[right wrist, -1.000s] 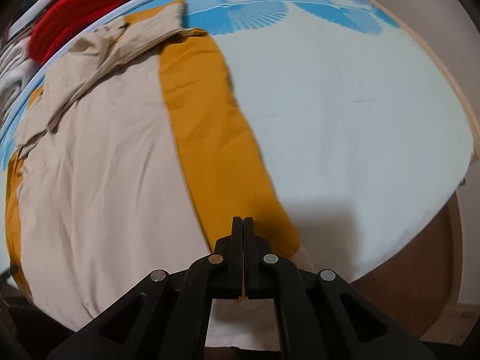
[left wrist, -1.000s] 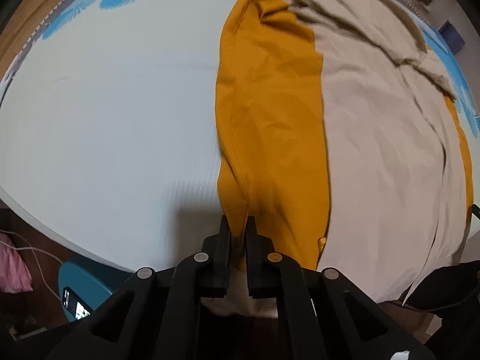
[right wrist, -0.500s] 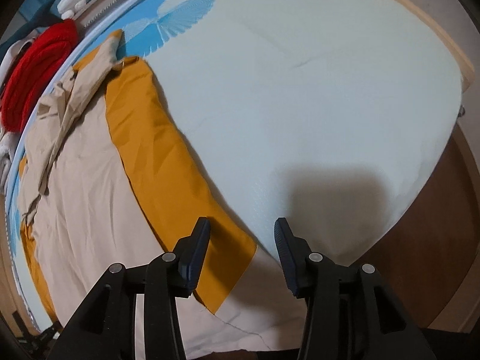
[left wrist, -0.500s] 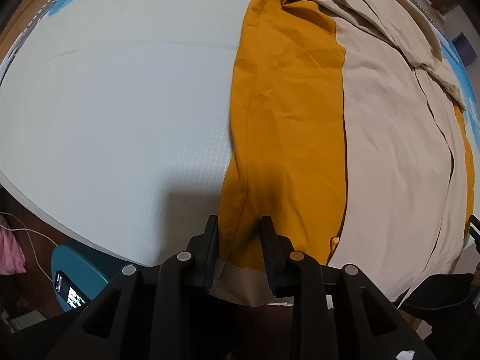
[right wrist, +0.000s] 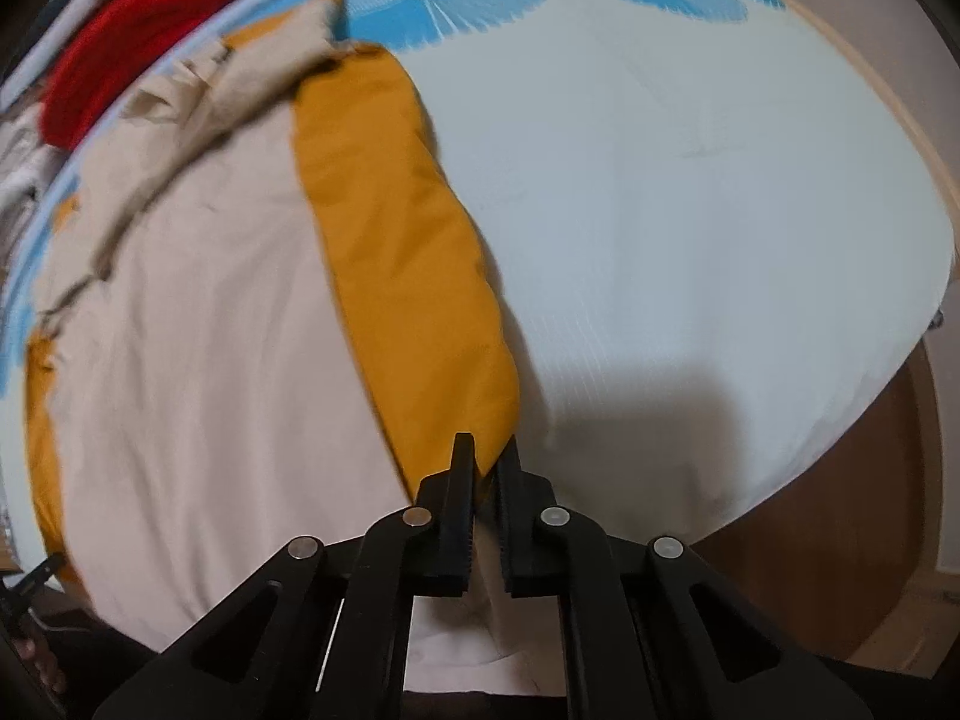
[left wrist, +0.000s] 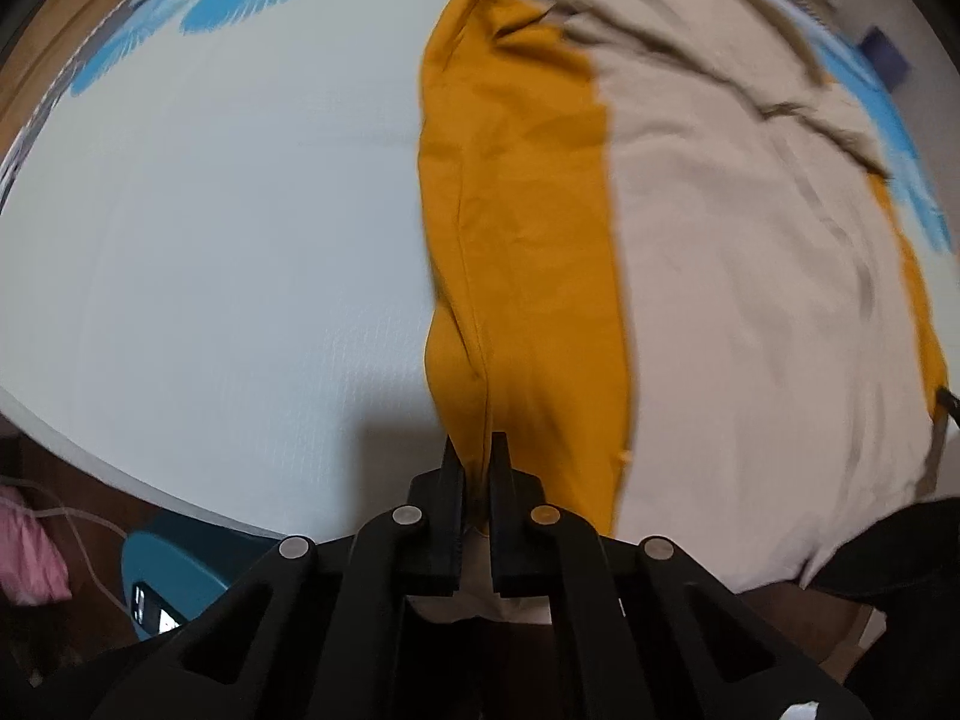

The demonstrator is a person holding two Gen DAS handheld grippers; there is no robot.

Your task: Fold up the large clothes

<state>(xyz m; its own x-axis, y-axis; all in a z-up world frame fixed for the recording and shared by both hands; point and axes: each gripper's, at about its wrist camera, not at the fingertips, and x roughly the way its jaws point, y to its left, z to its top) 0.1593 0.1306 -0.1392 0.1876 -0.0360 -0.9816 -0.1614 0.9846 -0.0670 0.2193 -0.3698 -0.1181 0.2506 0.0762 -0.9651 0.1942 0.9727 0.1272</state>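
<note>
Both of my views were smeared with motion blur, worst along the far folds of the garment (left wrist: 690, 276). Its near hem dropped out of sight behind the left gripper (left wrist: 477, 450) and the right gripper (right wrist: 487, 453). I could not identify the red bundle (right wrist: 132, 30) or read the small screen (left wrist: 153, 609).

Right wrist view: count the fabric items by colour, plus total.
Mustard and beige garment: 1, pinched at its mustard edge by the right hand-held gripper
Red fabric bundle: 1, at the far edge of the bed
White and grey fabric: 1 pile, too blurred to split into pieces
White and blue bed sheet: 1, under the garment
Total: 4
</note>
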